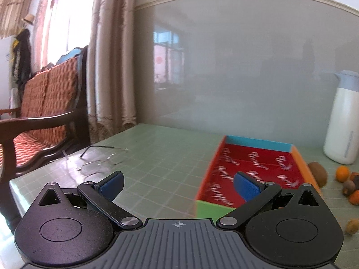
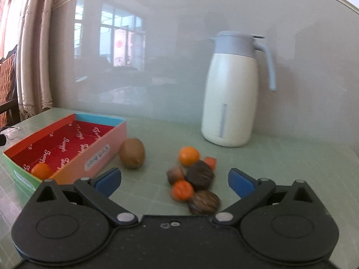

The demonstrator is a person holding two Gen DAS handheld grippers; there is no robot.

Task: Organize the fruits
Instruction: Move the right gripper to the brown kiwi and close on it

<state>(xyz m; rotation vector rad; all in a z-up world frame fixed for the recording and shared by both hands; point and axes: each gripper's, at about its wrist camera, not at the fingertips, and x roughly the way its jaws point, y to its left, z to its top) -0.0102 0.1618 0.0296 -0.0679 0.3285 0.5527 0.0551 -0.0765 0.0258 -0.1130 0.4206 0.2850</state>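
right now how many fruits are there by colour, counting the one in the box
Small round orange fruits: 4, one in the red-lined cardboard box, three in the pile.
Fuzzy brown kiwi: 1, beside the box.
Dark brown round fruits: 3, in the pile.
Total: 8

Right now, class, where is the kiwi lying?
In the right wrist view the kiwi lies on the table, just right of the box and left of the fruit cluster.
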